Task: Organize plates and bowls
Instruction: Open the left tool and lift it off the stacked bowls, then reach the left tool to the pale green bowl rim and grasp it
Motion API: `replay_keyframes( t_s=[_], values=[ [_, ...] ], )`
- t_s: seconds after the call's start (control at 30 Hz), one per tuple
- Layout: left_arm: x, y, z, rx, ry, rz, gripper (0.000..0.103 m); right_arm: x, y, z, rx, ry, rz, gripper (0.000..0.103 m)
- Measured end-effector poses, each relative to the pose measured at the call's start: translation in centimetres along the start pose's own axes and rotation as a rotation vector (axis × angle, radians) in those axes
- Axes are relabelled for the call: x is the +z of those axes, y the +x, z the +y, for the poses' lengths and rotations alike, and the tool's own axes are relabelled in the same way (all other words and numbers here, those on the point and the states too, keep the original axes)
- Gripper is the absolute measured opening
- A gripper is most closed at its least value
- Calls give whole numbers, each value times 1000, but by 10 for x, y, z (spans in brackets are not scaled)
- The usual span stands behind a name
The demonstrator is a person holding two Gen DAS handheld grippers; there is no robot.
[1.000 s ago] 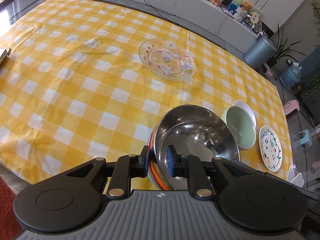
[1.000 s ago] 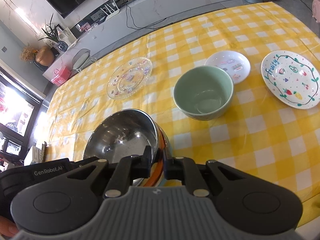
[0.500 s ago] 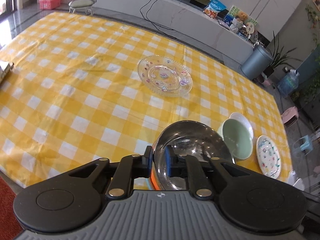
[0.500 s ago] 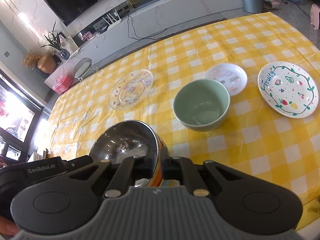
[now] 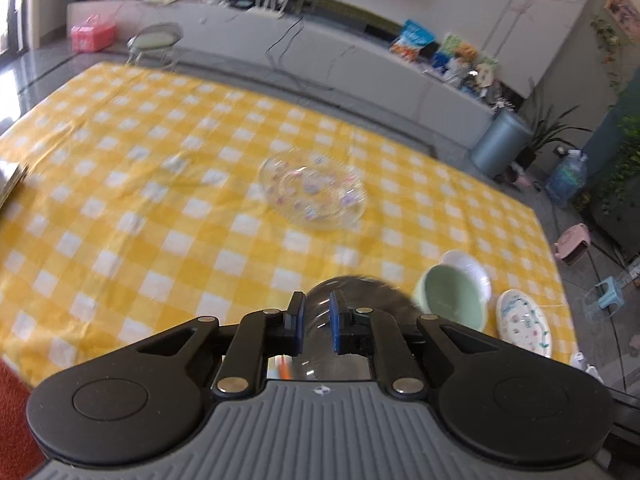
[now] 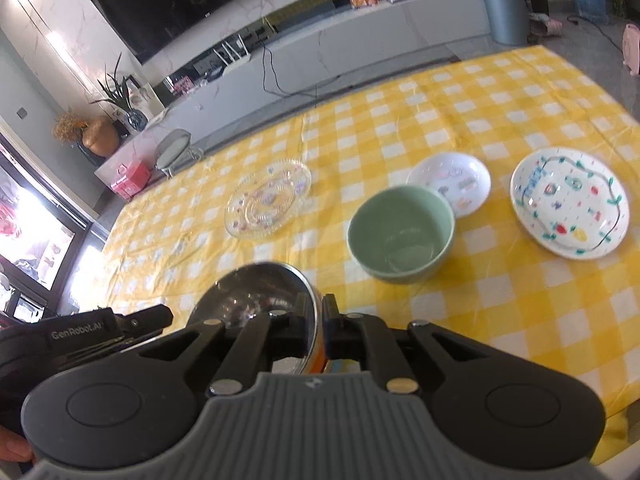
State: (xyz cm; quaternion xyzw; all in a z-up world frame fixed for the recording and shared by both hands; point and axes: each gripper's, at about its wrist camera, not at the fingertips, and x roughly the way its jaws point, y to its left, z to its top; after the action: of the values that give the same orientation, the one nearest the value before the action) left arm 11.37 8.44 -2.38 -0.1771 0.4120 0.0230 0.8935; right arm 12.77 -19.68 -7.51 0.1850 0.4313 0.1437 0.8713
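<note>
**Table and what sits on it**

A table under a yellow-and-white checked cloth [image 6: 500, 312] fills mid-frame. On it: a clear glass plate [image 6: 267, 204] centre-left, a green bowl [image 6: 401, 233] centre, a small white dish [image 6: 450, 183] just behind it, and a painted white plate [image 6: 570, 208] right.

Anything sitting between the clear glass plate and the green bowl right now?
Nothing. In the right wrist view only bare yellow checked tablecloth lies between the clear glass patterned plate and the pale green ceramic bowl; the small white dish sits behind the bowl.

Your left view is motion-blurred; the glass plate [image 5: 312, 196] smears. Both tongs hide the steel bowl's [image 6: 256, 296] near half.
</note>
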Motion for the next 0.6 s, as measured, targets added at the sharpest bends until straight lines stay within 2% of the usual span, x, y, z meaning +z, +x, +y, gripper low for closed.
replay_keyframes(
  t_s=[0.13,0.2,0.33,0.4,0.53,0.6],
  values=[
    [5,-1,-25,-45,53,-11,17,9,-10,-10,-15,-2,-28,11],
    [6,2,-37,-68,70,-3,17,14,-15,-17,-21,-2,-39,16],
    [10,10,-61,-99,105,14,17,29,-24,-32,-43,-7,-67,19],
    [12,14,-72,-117,122,21,18,36,-28,-41,-50,-7,-80,25],
    [16,27,-89,-150,132,43,26,52,-29,-53,-78,-23,-98,27],
    [18,34,-98,-149,144,56,26,60,-25,-59,-92,-32,-97,28]
  ],
)
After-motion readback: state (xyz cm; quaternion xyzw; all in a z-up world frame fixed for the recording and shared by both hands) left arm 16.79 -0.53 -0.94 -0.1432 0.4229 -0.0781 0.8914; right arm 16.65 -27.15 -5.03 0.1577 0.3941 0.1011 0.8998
